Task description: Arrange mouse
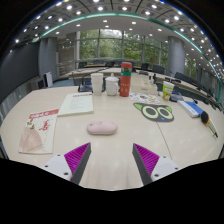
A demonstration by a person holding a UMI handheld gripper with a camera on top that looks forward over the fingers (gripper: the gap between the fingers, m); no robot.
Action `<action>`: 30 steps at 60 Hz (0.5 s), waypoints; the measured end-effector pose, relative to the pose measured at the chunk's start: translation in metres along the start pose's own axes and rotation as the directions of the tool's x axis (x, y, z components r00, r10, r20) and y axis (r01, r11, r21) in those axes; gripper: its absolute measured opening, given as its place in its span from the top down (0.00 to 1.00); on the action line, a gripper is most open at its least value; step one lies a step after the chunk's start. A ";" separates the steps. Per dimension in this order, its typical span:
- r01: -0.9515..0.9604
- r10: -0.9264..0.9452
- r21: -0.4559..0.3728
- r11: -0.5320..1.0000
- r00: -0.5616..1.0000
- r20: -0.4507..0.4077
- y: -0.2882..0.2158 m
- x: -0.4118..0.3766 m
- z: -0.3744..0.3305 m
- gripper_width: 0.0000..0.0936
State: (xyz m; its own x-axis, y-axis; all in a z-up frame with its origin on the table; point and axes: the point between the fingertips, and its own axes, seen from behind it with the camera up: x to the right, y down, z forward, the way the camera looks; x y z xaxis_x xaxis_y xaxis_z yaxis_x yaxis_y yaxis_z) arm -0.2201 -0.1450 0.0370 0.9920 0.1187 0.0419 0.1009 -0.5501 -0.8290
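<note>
One pale pink mouse (pixel 101 127) lies on a light table (pixel 120 150), just ahead of the gripper (pixel 111 158) and slightly left of its centre line. The gripper's two pink-padded fingers (pixel 76 156) stand spread apart, grasping nothing, level above the near table edge. Farther off stand one red-capped bottle (pixel 125 80), one white cup (pixel 97 83) and one flat white sheet (pixel 75 103).
</note>
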 end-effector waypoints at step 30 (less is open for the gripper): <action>0.037 -0.047 -0.094 0.995 0.993 -0.105 -0.038 0.001 0.132 0.09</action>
State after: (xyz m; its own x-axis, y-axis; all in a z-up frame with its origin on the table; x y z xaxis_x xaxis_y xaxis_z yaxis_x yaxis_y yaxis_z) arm -0.2333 -0.0146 -0.0049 0.9886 0.0565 0.1393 0.1441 -0.6206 -0.7708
